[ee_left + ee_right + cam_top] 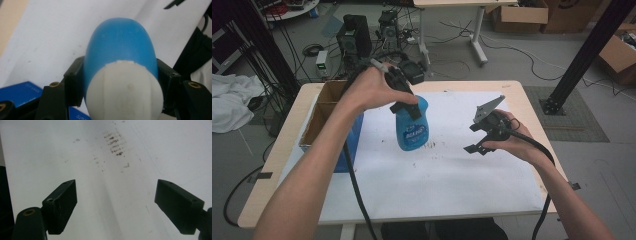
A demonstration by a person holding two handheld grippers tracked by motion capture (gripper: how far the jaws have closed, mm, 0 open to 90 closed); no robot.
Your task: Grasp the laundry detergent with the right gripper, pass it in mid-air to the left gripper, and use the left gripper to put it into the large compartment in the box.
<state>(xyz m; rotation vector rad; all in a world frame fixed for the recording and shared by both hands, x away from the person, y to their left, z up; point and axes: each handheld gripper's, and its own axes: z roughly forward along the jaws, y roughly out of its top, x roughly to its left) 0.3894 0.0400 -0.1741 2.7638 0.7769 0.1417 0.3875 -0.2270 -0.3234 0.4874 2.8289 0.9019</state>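
- While my left gripper (120,87) clamps the blue spray bottle (413,125) at its white cap end (125,92), one black jaw on either side, the bottle stands upright on the white sheet (447,170) that covers the table.
- Right of the bottle and apart from it, my right gripper (477,137) hovers over the sheet with its jaws spread wide and nothing between them.
- Between bottle and right gripper, a patch of brown specks (116,145) marks the sheet; I judge it the target of the spraying or wiping in hand.
- To do this step well, I should keep the left grip square on the neck so the rounded body cannot twist, hold the bottle vertical, and bring the right jaws in from the side rather than from above.
- Left of the bottle, an open cardboard box (324,112) with a blue side sits on the table edge.
- Beyond the bottle, past the table's far edge, black equipment and cables (362,40) crowd the floor.
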